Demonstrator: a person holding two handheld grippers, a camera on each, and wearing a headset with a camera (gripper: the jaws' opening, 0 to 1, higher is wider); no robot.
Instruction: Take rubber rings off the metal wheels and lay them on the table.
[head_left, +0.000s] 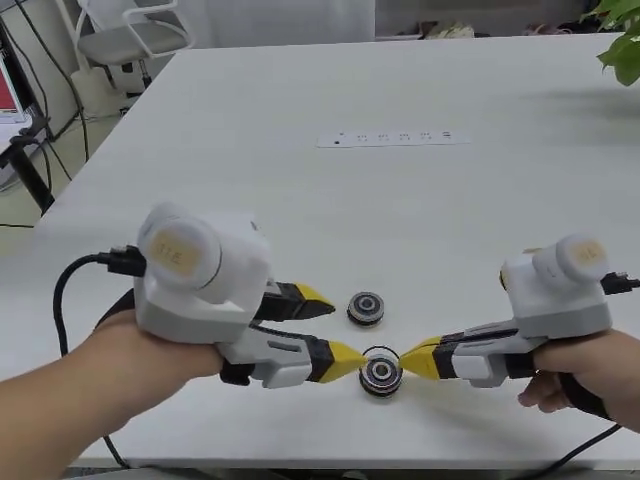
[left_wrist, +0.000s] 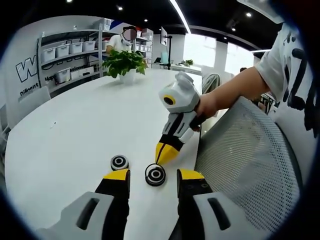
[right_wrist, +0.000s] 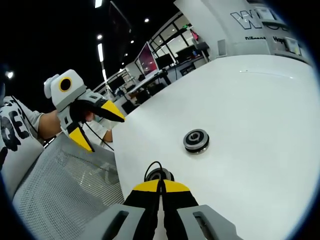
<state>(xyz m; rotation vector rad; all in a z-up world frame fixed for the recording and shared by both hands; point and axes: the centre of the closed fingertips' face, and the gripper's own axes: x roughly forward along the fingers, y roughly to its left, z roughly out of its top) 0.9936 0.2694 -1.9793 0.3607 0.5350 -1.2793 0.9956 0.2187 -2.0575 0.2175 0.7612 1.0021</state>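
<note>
Stage: early, by judgement. At near wheel (head_left: 381, 373), rubber ring (right_wrist: 154, 164) partly pulled up, pinched in tight-closed right claw (right_wrist: 160, 186). Jaws of left claw (left_wrist: 154, 175) apart, flanking same wheel. Beyond it on table (head_left: 400, 220), far wheel (head_left: 366, 308) untouched; both rings yet to be laid down.

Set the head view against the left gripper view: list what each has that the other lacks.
Head view, not left gripper view: person's left hand holding the left gripper, black cable. Left gripper view, not head view: shelves with bins, mesh chair back. Both: white table, far wheel, near wheel by that gripper's open jaws, shut right gripper at it.
</note>
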